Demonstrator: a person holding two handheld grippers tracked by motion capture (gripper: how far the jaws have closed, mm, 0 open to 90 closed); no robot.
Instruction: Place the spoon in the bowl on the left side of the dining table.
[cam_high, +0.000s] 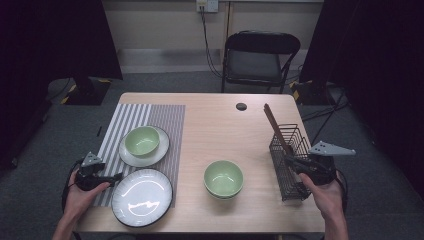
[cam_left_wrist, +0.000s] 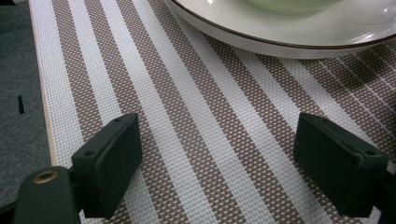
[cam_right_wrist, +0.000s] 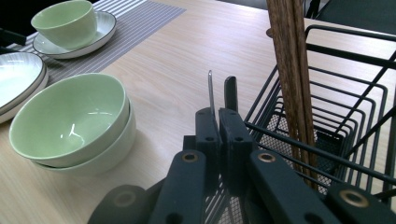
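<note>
- At the worktop's right edge, the right hand-held gripper (cam_right_wrist: 219, 100) is clamped on thin cutlery handles (cam_right_wrist: 229, 93) at the wire basket (cam_high: 289, 155).
- Near the front-left corner, the left hand-held gripper (cam_left_wrist: 229, 156) gapes wide, holding nothing, over the striped mat (cam_left_wrist: 205, 121).

Right gripper (cam_high: 295, 162) at the wire basket (cam_high: 290, 150), left gripper (cam_high: 111, 177) beside the plate (cam_high: 142, 197).

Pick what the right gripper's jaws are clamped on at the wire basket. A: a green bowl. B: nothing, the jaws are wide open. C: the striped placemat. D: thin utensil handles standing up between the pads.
D: in the right gripper view the right gripper is closed on two thin utensil handles beside the wire basket, next to the wooden chopsticks.
</note>
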